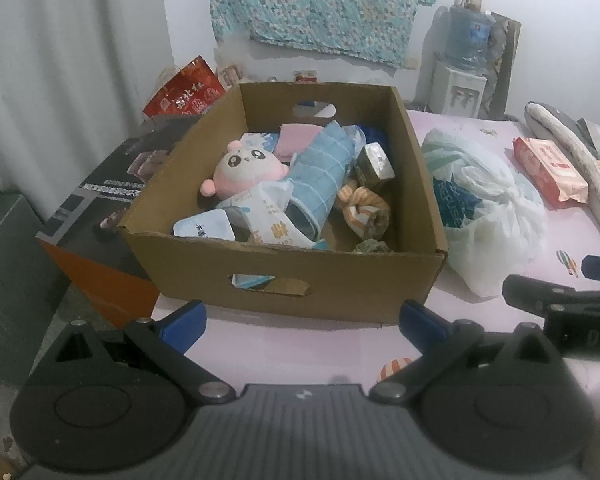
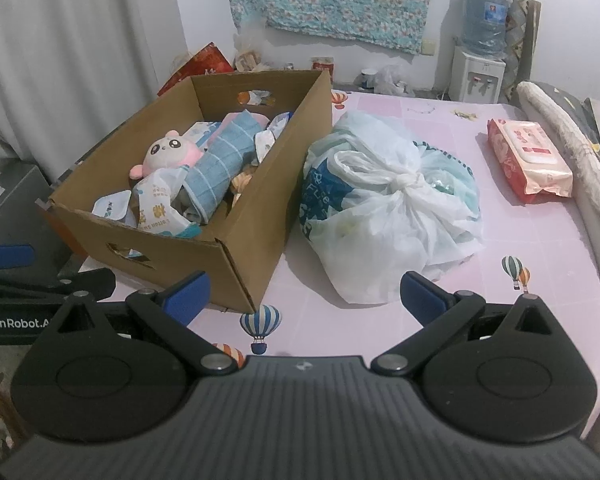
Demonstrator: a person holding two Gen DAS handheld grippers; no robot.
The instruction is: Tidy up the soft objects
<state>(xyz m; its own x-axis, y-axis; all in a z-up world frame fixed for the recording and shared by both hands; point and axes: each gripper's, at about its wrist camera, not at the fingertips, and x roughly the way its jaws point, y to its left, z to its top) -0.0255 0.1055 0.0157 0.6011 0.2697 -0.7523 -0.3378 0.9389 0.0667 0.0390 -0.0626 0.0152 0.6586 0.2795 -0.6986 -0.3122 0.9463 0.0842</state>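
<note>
Facing a cardboard box (image 1: 284,276) near the bed's left edge, the left gripper (image 1: 302,322) hangs wide open and empty; a pink plush toy (image 1: 242,170) and blue towel (image 1: 318,172) lie inside. From the right wrist, the right gripper (image 2: 304,294) gapes empty before a knotted plastic bag (image 2: 384,208) touching the box, wipes pack (image 2: 528,158) well apart.
</note>
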